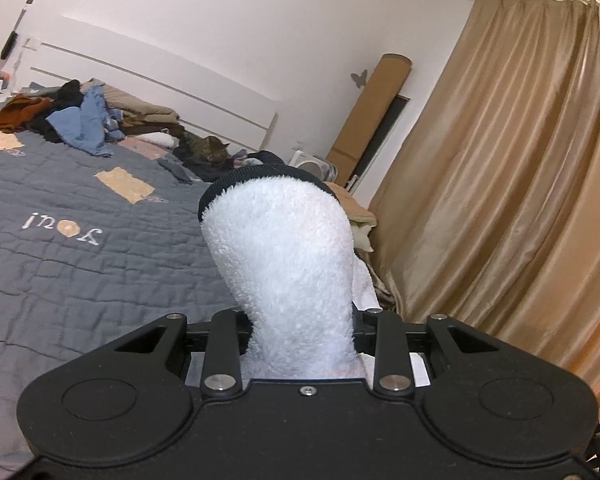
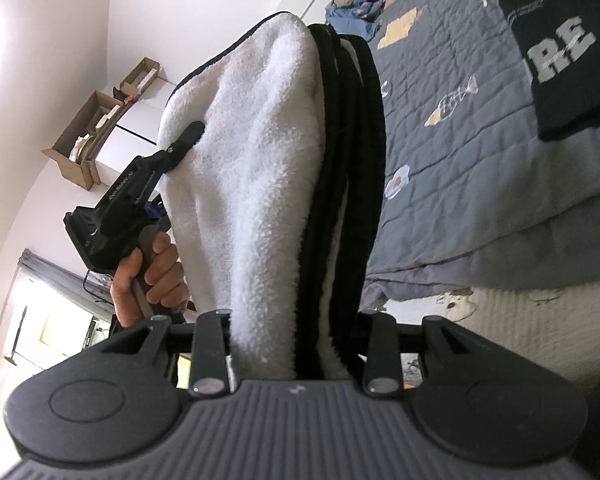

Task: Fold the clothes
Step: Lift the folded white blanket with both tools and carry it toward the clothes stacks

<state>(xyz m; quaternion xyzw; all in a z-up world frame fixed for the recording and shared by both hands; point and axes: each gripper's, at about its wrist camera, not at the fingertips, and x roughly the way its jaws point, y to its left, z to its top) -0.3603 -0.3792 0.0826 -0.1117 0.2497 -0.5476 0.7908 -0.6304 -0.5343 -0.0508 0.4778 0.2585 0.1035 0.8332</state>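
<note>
Right wrist view: your right gripper (image 2: 296, 344) and left gripper (image 2: 180, 148), at nine o'clock, both clamp the white fleece garment (image 2: 256, 168) aloft.
Its bunched layers could slip onto the bed (image 2: 480, 168) at three o'clock if either grip loosens.

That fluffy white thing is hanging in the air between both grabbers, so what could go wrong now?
The fleece garment is bunched thickly in the right gripper and the left gripper; a layer could slip out and undo the fold. A cat lies on the bed beside the loose clothes pile; it might step onto the laying spot. The folded black shirt could get covered or rumpled.
</note>
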